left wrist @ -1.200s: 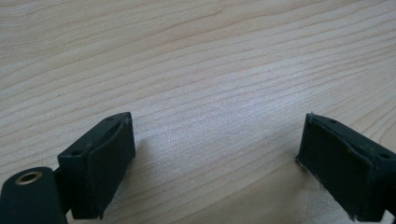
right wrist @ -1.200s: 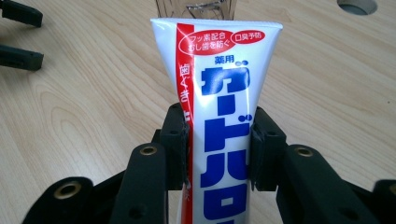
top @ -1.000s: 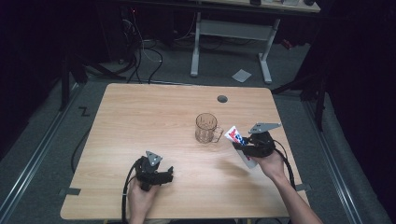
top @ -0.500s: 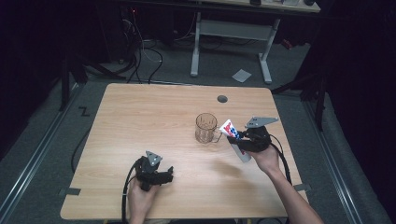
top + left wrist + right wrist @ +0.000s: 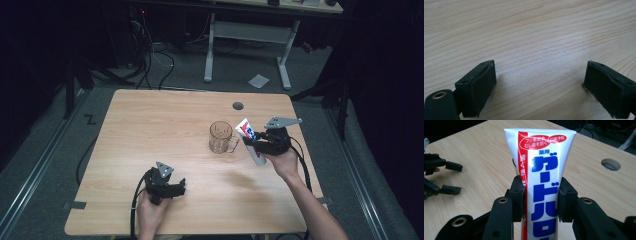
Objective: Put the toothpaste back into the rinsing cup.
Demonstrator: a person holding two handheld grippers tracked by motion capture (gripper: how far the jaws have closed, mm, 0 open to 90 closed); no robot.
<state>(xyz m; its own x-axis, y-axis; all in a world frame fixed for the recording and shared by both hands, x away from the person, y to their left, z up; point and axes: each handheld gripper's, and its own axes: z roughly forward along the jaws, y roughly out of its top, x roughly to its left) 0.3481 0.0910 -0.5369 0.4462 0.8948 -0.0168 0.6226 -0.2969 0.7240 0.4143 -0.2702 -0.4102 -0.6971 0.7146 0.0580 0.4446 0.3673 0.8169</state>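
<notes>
With right tongs (image 5: 541,197) clamped on toothpaste tube (image 5: 541,170), keep grip firm, align tube w/ glass mug (image 5: 220,137) mouth, lower vertically; left tongs (image 5: 540,85) idle, wide open, holding nothing.

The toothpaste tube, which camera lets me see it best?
The right gripper view: the toothpaste tube stands big there, its blue and red print sharp, clamped by the right gripper. The high view shows it small and tilted beside the glass mug. The left gripper view looks at bare table.
</notes>
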